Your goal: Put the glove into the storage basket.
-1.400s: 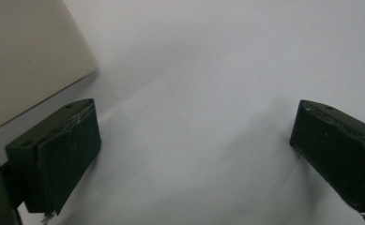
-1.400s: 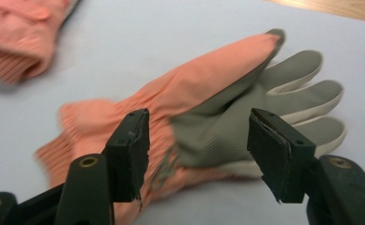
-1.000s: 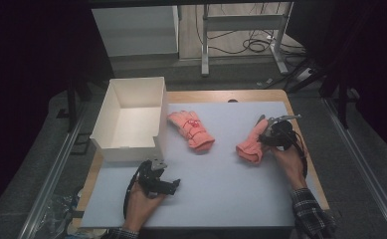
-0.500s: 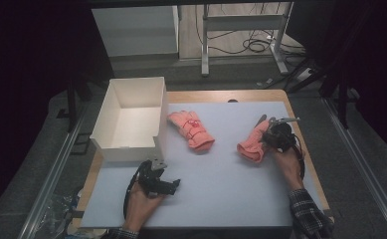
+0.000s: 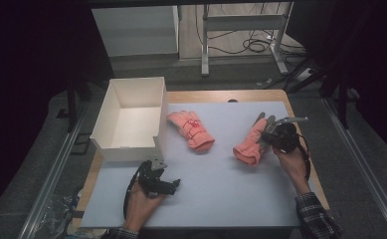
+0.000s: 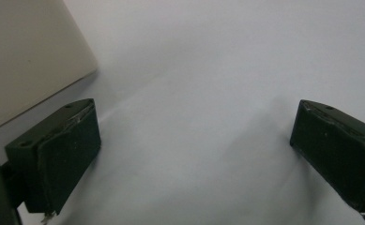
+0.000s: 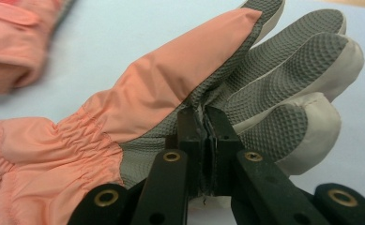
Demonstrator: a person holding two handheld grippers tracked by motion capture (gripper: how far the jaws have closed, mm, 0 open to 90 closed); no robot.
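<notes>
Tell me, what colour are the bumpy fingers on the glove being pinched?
Grey, with cream sides; the glove itself is salmon pink. The right gripper view shows it best.

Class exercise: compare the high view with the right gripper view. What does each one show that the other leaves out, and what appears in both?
High view alone: the open white cardboard box, the person's left gripper resting open on the pale blue table mat.

Right gripper view alone: the glove's grey textured palm fabric pinched between the shut black jaws.

Both: the pink winter glove with grey fingertips held by the right gripper, and the second pink glove lying apart.
</notes>
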